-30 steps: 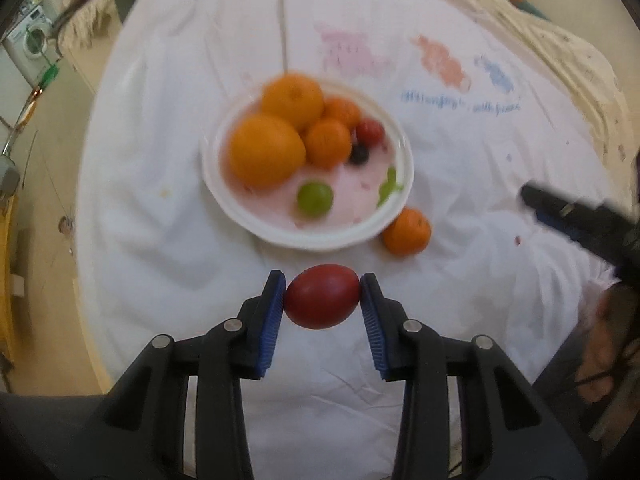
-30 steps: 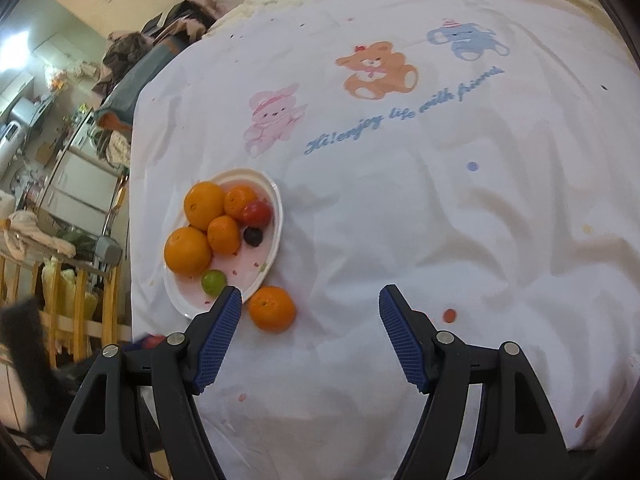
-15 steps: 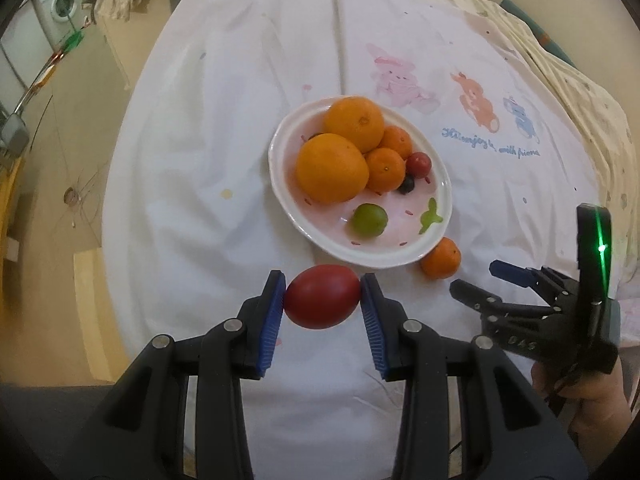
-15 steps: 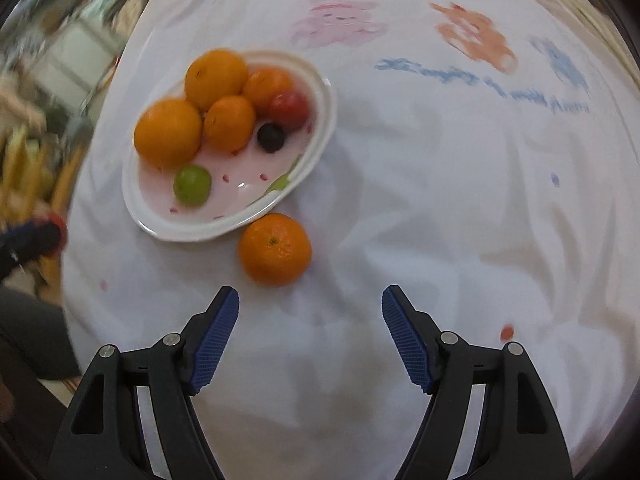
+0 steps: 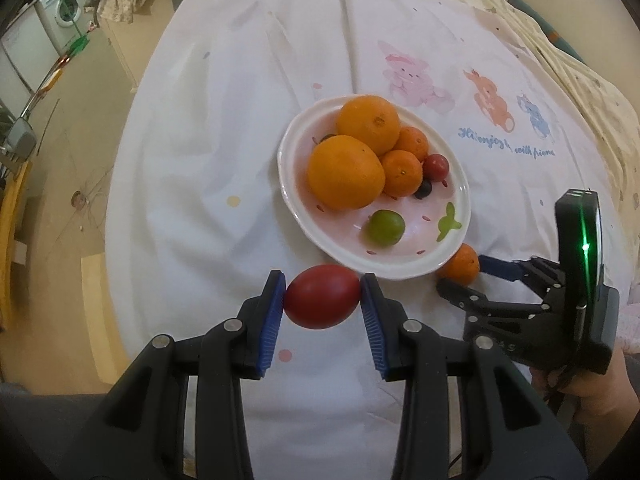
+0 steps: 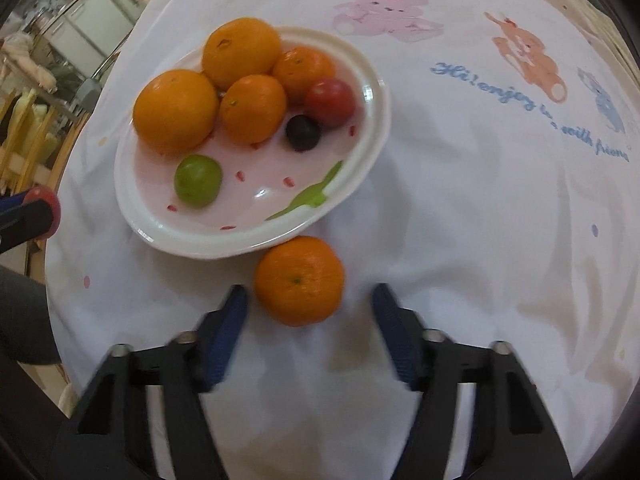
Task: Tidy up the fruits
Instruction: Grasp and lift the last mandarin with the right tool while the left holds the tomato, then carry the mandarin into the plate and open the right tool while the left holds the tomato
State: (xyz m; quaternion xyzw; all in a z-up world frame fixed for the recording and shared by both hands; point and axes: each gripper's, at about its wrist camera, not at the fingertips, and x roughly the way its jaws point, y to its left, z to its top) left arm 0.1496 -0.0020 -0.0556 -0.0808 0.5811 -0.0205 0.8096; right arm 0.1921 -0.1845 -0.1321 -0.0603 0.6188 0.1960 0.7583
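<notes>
In the left wrist view we hold a red fruit [image 5: 322, 296] clamped between the blue pads of our left gripper [image 5: 323, 300], hanging just short of the plate's [image 5: 290, 184] near rim, so it is picked up but not yet set down. The plate already carries two oranges, two mandarins, a small red fruit, a dark berry and a green grape [image 5: 385, 227], which we judge to be most of the job. One mandarin [image 5: 460, 264] lies on the cloth [image 5: 192, 184] against the rim, with our right gripper [image 5: 466, 276] reaching around it. In the right wrist view that mandarin [image 6: 299, 281] looks round, glossy and dimpled, with a small stem dot. Our right gripper [image 6: 310, 312] has just been closing, its jaws half-narrowed with the mandarin between the tips, and the pads do not yet press on it. Two fruits remain to place.
</notes>
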